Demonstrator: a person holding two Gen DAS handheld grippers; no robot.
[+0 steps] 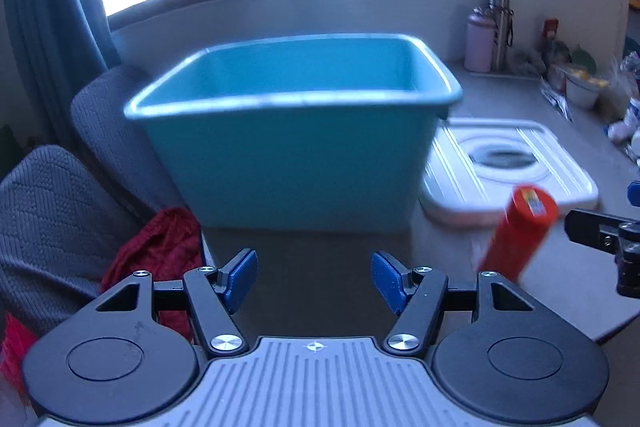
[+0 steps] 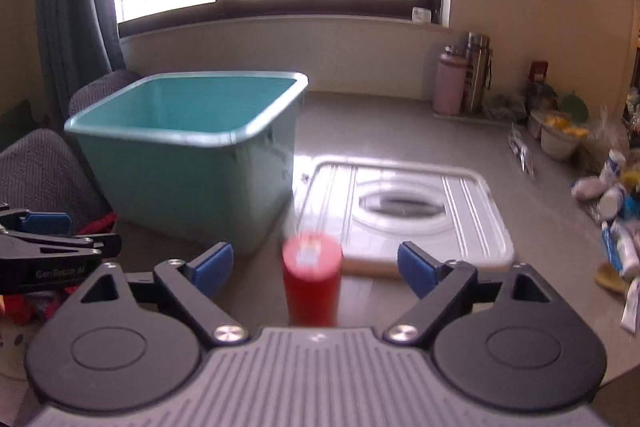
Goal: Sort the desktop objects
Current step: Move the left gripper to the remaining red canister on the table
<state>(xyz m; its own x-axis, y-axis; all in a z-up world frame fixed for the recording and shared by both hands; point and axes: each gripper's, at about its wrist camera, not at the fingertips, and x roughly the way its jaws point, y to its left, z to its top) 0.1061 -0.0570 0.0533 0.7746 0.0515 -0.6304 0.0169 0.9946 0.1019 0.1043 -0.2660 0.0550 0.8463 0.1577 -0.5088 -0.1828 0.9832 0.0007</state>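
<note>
Left claw (image 1: 314, 281) and right claw (image 2: 315, 269) both gape wide, gripping nothing.

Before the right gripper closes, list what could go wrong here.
1. The red tube stands upright between the open right gripper pads without touching either; an off-centre close might topple it.
2. The white lid lies just behind it, so pushing forward could bump it.
3. The left gripper, also open, hovers nearby; the two could collide.

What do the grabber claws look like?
Both look the same. The left gripper and the right gripper have black jointed arms with silver screws, round black discs on each side and a ribbed grey plate in the middle. The fingertips wear blue pads. One arm shows pale lettering on its side. No cables or sleeves show.
</note>
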